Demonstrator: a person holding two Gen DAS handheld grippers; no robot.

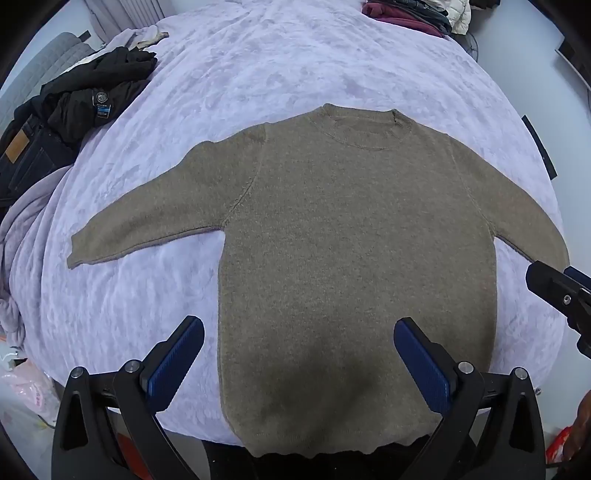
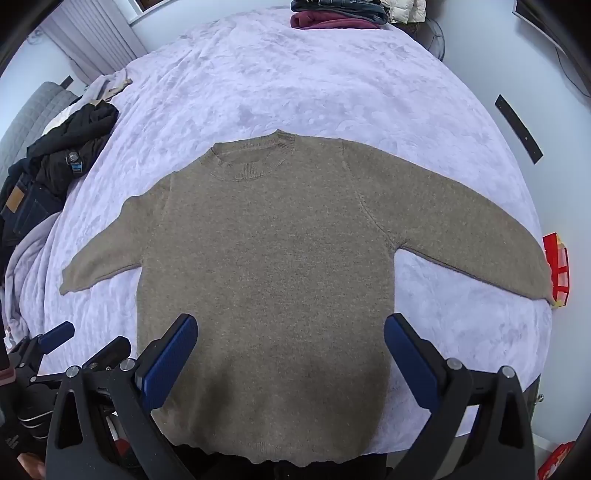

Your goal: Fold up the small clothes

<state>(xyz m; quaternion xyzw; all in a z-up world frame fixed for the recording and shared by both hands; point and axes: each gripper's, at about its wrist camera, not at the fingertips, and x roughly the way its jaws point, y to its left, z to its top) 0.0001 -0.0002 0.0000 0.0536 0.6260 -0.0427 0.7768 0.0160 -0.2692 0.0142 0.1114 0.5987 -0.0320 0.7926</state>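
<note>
A small brown knitted sweater (image 1: 354, 240) (image 2: 266, 258) lies flat on the lilac bed cover (image 1: 258, 74) (image 2: 314, 81), front up, both sleeves spread out, collar at the far side and hem at the near edge. My left gripper (image 1: 299, 336) hovers above the sweater's lower body, open, its blue pads wide apart with nothing between them. My right gripper (image 2: 290, 332) also hangs open over the lower body, holding nothing. The right gripper's black tip (image 1: 557, 295) shows at the right edge of the left wrist view; the left gripper (image 2: 48, 343) shows at the lower left of the right wrist view.
A heap of black clothing and dark jeans (image 1: 74, 110) (image 2: 55, 166) lies at the bed's left side. Folded maroon and dark clothes (image 1: 406, 14) (image 2: 340, 14) are stacked at the far edge. A red box (image 2: 557, 269) stands off the bed's right side.
</note>
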